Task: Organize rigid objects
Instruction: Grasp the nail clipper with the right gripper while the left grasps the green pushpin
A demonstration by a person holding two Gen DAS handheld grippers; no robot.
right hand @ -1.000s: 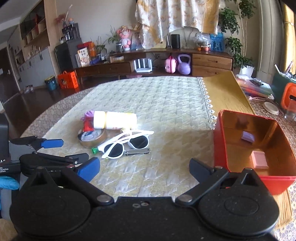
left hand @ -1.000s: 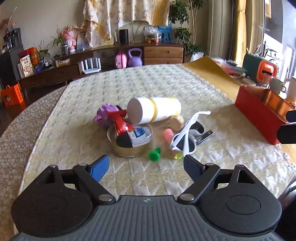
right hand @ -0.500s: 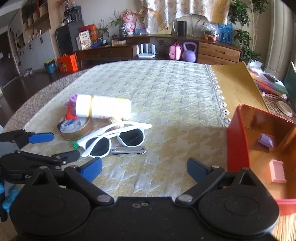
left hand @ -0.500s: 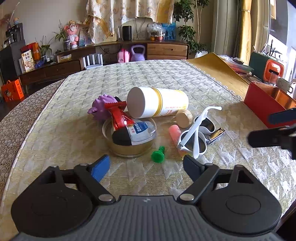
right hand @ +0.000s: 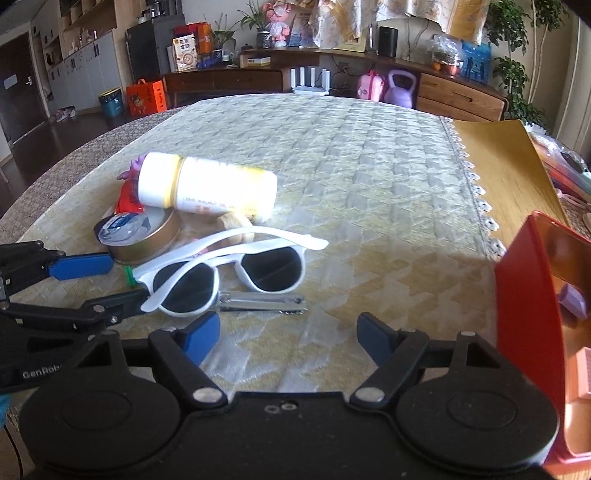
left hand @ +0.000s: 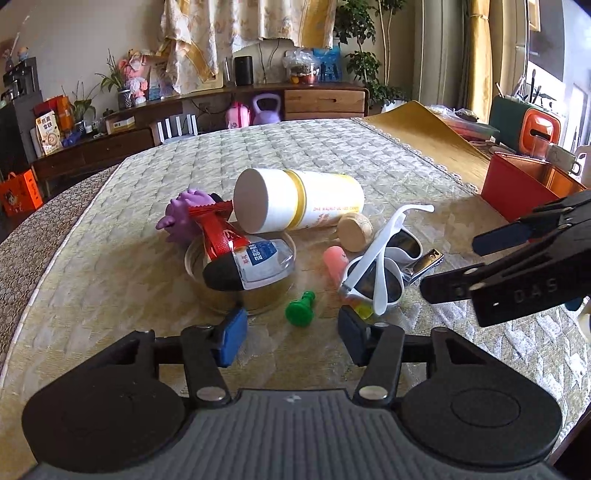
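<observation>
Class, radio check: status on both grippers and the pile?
Left gripper open, empty, near green pawn. Right gripper open, facing white sunglasses. Nail clipper under frame.

I work at a table (left hand: 332, 147) under a quilted pale-yellow cloth (right hand: 332, 147), with a plain yellow mat (left hand: 424, 129) along its right side. Past it a long wooden sideboard (left hand: 321, 101) runs along the far wall (left hand: 74, 44). On it I see a black speaker (left hand: 244, 70), potted plants (left hand: 123, 92) and boxes. A purple kettlebell (left hand: 265, 110) stands below. A patterned curtain (left hand: 240, 22) hangs above. The floor (right hand: 44, 140) is dark wood. Daylight comes from a window (left hand: 546, 44) at right.
</observation>
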